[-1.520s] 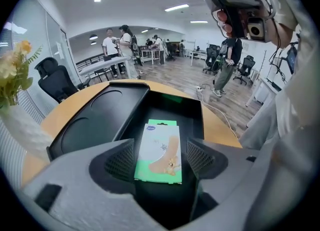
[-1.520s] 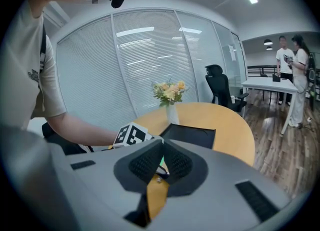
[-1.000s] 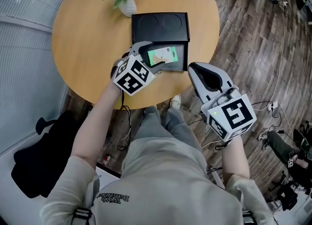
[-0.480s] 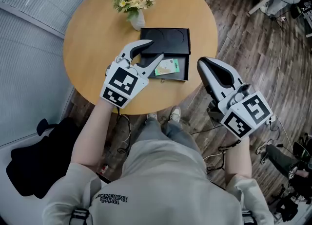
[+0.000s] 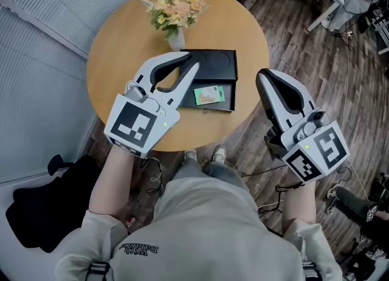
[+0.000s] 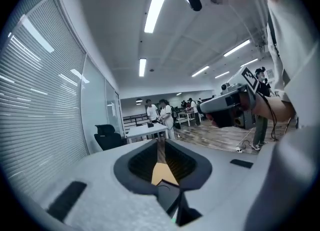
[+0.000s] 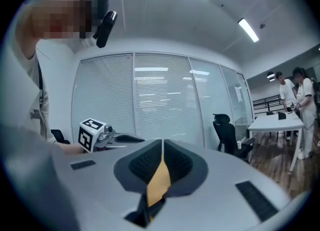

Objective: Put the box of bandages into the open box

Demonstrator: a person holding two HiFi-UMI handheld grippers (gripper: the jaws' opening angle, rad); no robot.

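The green box of bandages (image 5: 209, 95) lies flat inside the open black box (image 5: 230, 96) on the round wooden table (image 5: 121, 48). The black box's lid (image 5: 213, 64) lies just behind it. My left gripper (image 5: 192, 62) hovers high above the table, left of the black box. Its jaws have just been closing, and their tips now meet with nothing between them. In the left gripper view the left gripper (image 6: 160, 143) points out into the office. My right gripper (image 5: 265, 75) is raised off the table's right edge, shut and empty. The right gripper (image 7: 162, 143) faces window blinds.
A vase of flowers (image 5: 173, 15) stands at the back of the table, close behind the black box. Wooden floor and cables (image 5: 340, 42) lie to the right, and a black bag (image 5: 42, 204) sits at lower left. Office desks, chairs and people show in both gripper views.
Both grippers have risen well above the table. The left gripper has drawn back from the bandage box, leaving it in the black box, and its jaws have closed from wide open.
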